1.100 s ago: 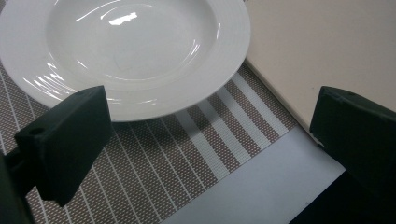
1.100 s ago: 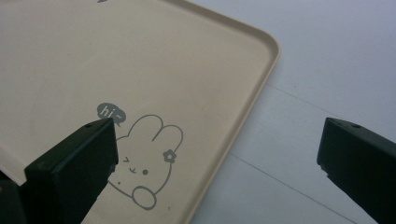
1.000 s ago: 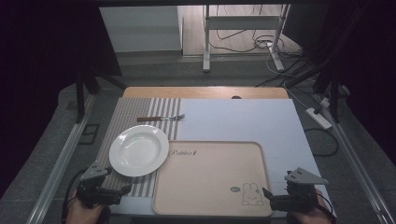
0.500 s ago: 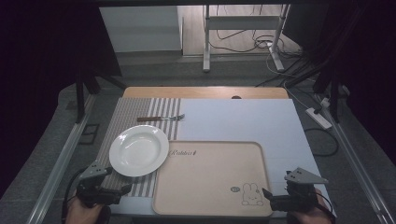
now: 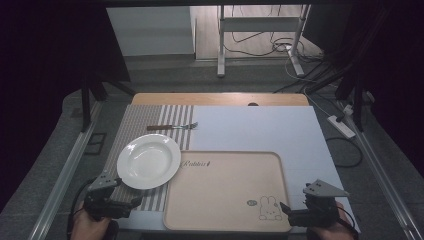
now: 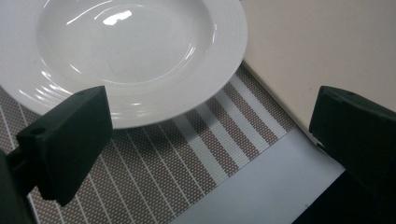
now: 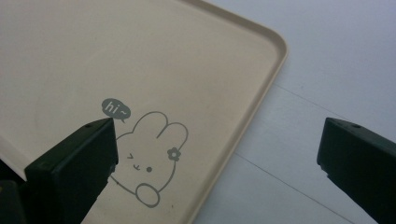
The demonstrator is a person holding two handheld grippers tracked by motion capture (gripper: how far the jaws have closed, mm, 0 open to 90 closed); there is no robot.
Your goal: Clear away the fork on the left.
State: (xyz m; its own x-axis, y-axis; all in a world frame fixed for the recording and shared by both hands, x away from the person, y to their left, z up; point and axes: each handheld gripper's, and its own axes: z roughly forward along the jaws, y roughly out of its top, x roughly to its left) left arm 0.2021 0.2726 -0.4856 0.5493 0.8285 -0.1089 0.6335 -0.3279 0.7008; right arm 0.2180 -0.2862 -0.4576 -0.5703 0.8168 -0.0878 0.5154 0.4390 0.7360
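Observation:
A white deep plate [image 5: 148,160] [image 6: 130,51] rests on a striped placemat [image 5: 150,125] [image 6: 187,158] at the table's left. Beside it on the right lies a beige tray [image 5: 225,190] [image 7: 116,56] with a rabbit drawing [image 5: 269,207] [image 7: 149,154]. A fork [image 5: 172,127] with a brown handle lies on the placemat beyond the plate. My left gripper [image 5: 131,204] [image 6: 210,140] stands open near the front left, just short of the plate's near rim. My right gripper [image 5: 285,209] [image 7: 219,163] stands open at the tray's front right corner. Both hold nothing.
A white sheet [image 5: 260,130] covers the table's right part, with a wooden strip [image 5: 220,99] along the far edge. Metal rails [image 5: 65,170] run down both sides. Cables and a power strip [image 5: 342,126] lie on the floor beyond the table.

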